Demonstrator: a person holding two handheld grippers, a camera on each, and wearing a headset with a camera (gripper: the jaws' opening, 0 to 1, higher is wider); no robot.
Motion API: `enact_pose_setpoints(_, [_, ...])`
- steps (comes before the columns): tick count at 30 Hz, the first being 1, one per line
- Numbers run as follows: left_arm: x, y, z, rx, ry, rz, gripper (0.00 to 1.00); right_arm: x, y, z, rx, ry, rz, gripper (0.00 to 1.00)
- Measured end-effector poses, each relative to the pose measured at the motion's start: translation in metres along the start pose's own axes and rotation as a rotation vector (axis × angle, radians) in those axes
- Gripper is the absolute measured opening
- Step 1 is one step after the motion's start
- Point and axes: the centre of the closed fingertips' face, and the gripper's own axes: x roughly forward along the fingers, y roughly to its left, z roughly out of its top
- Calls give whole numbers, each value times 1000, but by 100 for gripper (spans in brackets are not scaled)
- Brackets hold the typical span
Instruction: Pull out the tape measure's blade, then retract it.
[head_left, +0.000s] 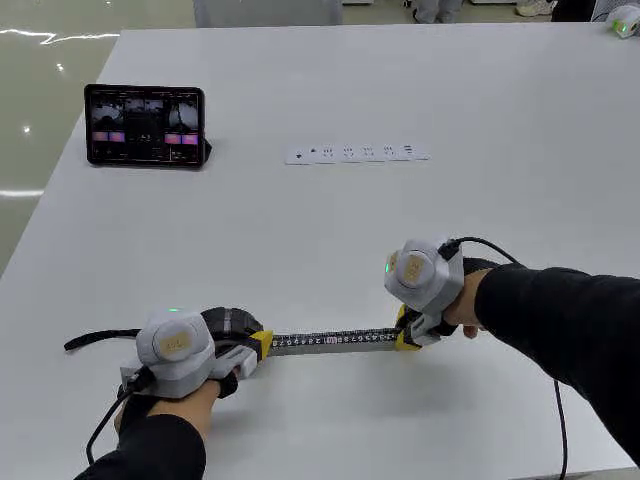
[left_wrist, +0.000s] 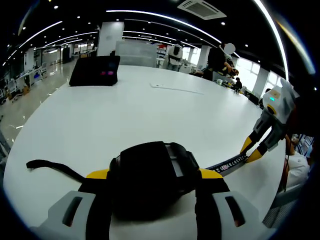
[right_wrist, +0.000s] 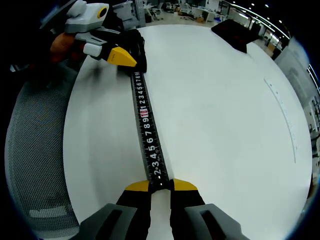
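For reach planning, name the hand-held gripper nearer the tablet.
Left. Left hand-held gripper: nearly straight in front of the tablet. Right hand-held gripper: far off to its right.

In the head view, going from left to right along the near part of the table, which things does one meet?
Black strap → left claw holding the tape measure case → blade → right claw gripping the blade's end.
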Motion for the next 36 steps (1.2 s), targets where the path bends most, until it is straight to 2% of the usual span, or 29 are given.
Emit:
enact_pose_setpoints(3, [0,0,0,3,13,14,64,0,0,1,4,6,-1,10])
enact_pose_setpoints(5, [-1,2,8,90,-12,36,64,1,0,1,1,13,-3,10])
enact_pose_setpoints(6, [-2,1,7,97,-8,39,64,1,0,1,0,14,-3,10])
enact_pose_setpoints(16, [-4,1,7,97,-14,38,63,1,0,0,13,-1,-3,10])
enact_pose_setpoints(21, [-4,1,9,63,-15,32,62,0,0,0,17,-5,3,10])
enact_pose_setpoints(24, [-4,2,11,21,-26,24,62,0,0,1,23,-8,8,10])
enact_pose_setpoints(36, [-4,2,10,46,-18,25,59,0,1,2,25,-6,8,10])
